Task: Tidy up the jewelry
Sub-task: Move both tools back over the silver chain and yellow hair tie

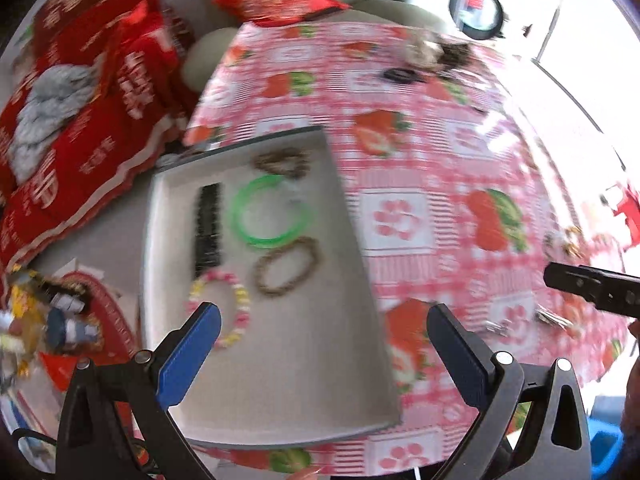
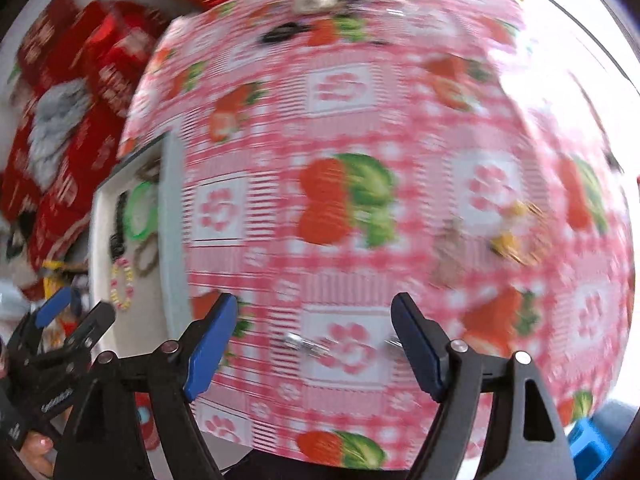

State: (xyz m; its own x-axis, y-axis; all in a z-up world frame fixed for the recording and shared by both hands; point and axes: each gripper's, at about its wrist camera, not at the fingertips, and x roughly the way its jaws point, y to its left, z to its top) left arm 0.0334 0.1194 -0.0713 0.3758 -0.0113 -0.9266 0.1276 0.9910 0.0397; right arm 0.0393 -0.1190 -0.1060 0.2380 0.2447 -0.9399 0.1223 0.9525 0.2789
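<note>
The left gripper (image 1: pixel 324 324) is seen spread wide and empty above a grey tray (image 1: pixel 320 360). On the tray a black strap-like piece (image 1: pixel 208 228) is laid with its long axis running away from the camera, beside a green bangle (image 1: pixel 272 212), two brown bracelets (image 1: pixel 286 266) and a pastel bead bracelet (image 1: pixel 224 308). The right gripper (image 2: pixel 314 330) is likewise parted, nothing pinched, over open strawberry tablecloth (image 2: pixel 360 120); a small silver item (image 2: pixel 308 345), possibly a clip, is blurred beneath it. The tray's right edge is bordered by clear cloth.
</note>
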